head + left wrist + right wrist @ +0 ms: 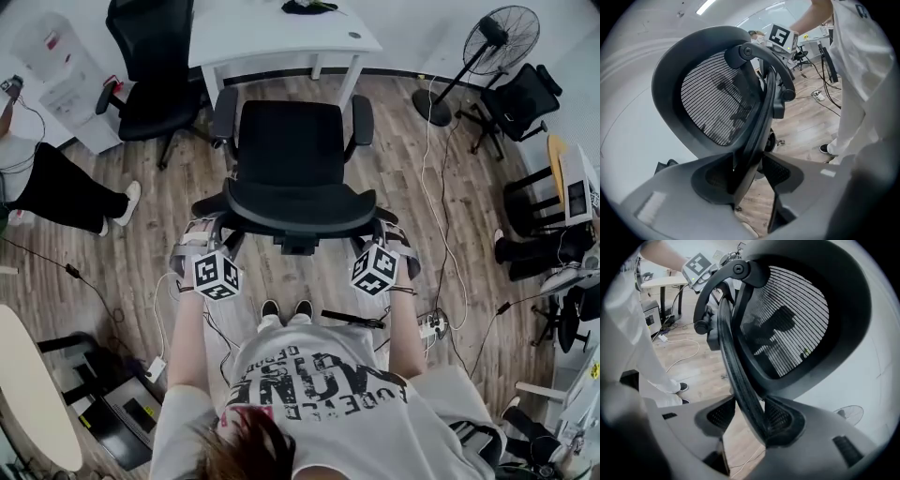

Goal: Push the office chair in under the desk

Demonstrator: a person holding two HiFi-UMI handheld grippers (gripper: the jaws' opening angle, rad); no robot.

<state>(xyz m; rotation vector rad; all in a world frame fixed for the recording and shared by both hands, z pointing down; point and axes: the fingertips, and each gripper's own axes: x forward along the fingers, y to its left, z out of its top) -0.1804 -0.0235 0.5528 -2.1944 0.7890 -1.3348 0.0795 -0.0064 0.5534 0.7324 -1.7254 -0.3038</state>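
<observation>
Nearest, the left gripper [757, 161] and the right gripper [750, 411] are each clamped on a side rim of the office chair's [291, 159] backrest, both equally close. The desk [272, 42] lies straight ahead beyond the seat, which sits short of the desk's near edge, not yet under it.

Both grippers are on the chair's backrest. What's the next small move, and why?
Probably push the chair straight ahead a little. The left gripper and right gripper each grip the backrest at its edge, and the chair faces the gap between the legs of the desk but is not under it yet.
</observation>
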